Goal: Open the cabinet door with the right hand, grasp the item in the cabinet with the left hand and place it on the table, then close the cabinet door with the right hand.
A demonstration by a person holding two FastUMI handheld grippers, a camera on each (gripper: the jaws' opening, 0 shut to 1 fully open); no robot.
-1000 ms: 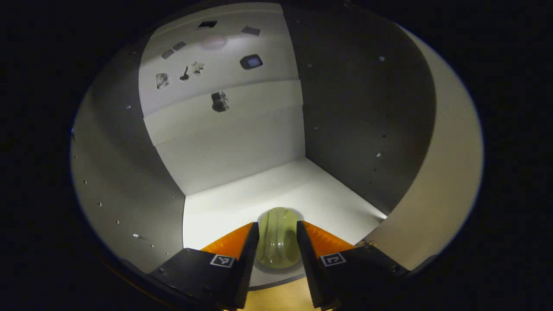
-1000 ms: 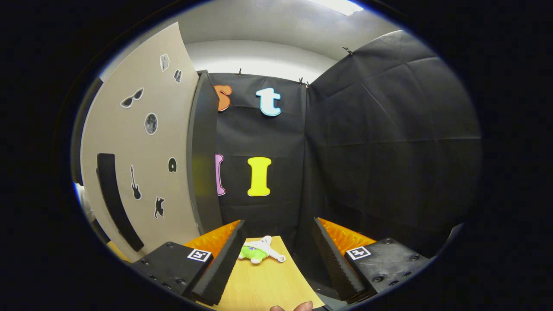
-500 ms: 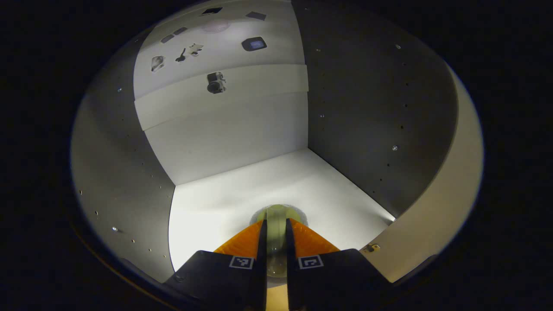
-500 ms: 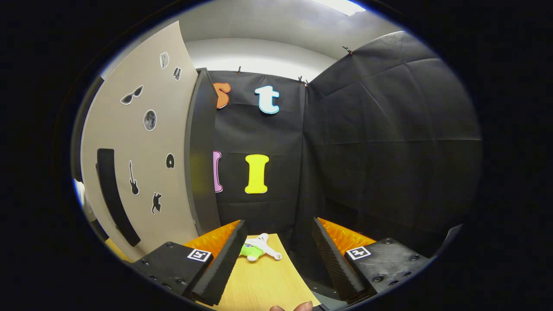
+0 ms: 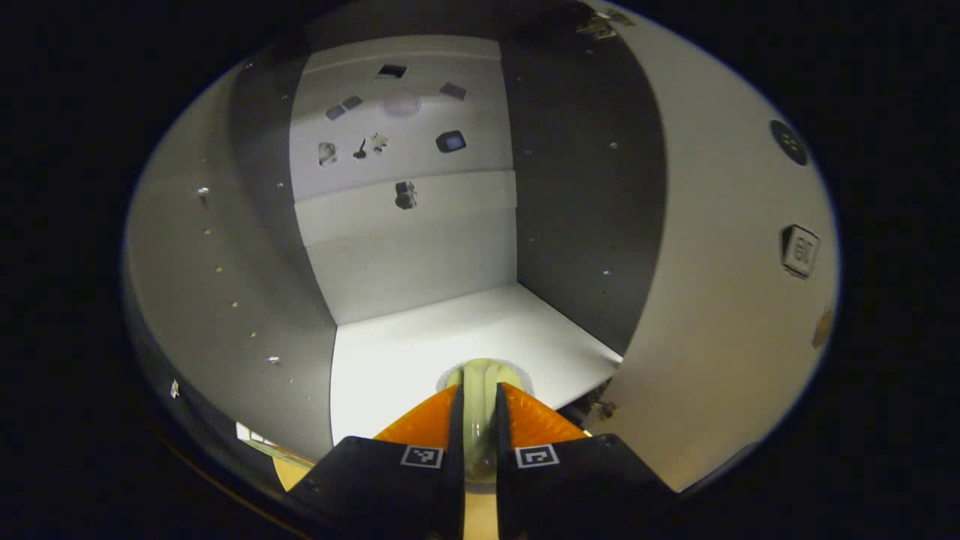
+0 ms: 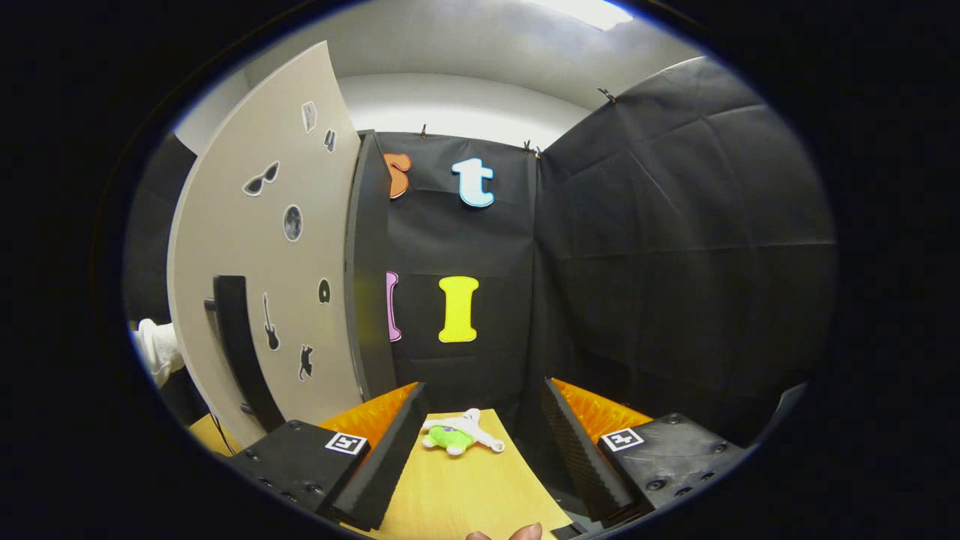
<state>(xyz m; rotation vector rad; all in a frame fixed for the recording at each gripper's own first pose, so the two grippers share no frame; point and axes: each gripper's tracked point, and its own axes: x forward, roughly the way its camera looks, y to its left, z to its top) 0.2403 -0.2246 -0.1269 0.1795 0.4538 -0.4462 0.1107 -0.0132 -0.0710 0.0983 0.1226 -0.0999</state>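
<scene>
Left gripper view: left gripper (image 5: 480, 435) clenched on pale green item (image 5: 480, 375), bottom centre, at cabinet shelf (image 5: 420, 352) front edge; squashy-looking, could slip mid-carry. Right gripper (image 6: 480, 442) released, bottom of right gripper view; open cabinet door (image 6: 255, 300) at left may swing.

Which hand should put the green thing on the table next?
Left. The left hand-held gripper is already shut on the pale green item at the cabinet shelf. The right hand-held gripper is open beside the cabinet door, better placed for closing it afterwards.
</scene>
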